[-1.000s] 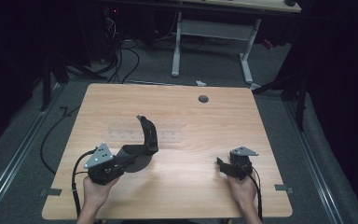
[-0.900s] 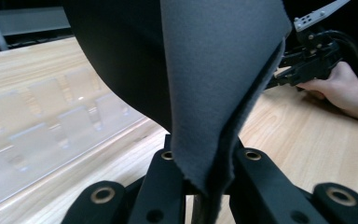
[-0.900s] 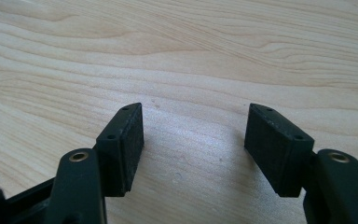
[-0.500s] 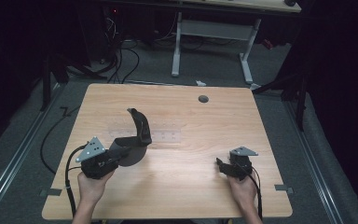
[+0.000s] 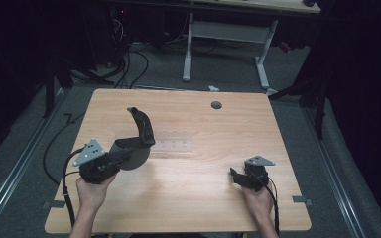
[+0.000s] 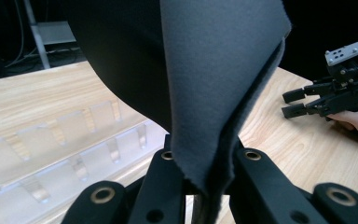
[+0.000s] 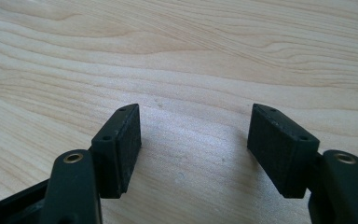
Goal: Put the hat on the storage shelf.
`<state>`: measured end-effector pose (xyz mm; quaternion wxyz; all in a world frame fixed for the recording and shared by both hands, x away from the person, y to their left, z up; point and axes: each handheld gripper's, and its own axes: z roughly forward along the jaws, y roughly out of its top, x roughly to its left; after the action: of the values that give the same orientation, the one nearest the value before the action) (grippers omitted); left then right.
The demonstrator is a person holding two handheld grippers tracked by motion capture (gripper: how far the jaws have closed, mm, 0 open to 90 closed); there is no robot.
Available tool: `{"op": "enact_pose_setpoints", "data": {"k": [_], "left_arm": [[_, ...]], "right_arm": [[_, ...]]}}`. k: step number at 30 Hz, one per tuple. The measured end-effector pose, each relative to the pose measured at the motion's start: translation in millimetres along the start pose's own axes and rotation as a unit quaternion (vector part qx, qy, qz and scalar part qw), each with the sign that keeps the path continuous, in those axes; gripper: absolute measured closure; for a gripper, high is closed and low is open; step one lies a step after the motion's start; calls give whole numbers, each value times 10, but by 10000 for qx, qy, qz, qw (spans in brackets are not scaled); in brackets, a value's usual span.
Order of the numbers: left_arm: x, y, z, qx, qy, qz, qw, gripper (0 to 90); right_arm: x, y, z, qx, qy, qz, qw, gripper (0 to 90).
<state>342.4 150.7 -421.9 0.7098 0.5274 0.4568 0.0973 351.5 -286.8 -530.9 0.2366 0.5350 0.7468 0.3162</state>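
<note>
Pale wood desk (image 5: 188,198) carries a clear plastic rack (image 5: 173,146) at its middle. Your left gripper (image 5: 124,156) has its fingers clamped on a dark grey felt piece (image 5: 139,134), lifted clear above the rack's left end. Your right gripper (image 5: 235,176) rests near the desk's right edge, fingers (image 7: 119,149) spread wide, gripping nothing.

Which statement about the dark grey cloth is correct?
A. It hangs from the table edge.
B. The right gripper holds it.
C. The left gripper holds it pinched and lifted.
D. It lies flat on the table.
C: the left gripper is shut on the dark grey cloth, which rises above the table.
</note>
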Motion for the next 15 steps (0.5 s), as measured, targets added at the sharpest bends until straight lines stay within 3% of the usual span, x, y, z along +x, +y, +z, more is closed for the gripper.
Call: {"op": "enact_pose_setpoints", "data": {"k": [15], "left_arm": [[216, 220, 114, -403, 281, -23, 9988, 861]], "right_arm": [[1, 0, 1, 3, 7, -19, 10000, 345]]}}
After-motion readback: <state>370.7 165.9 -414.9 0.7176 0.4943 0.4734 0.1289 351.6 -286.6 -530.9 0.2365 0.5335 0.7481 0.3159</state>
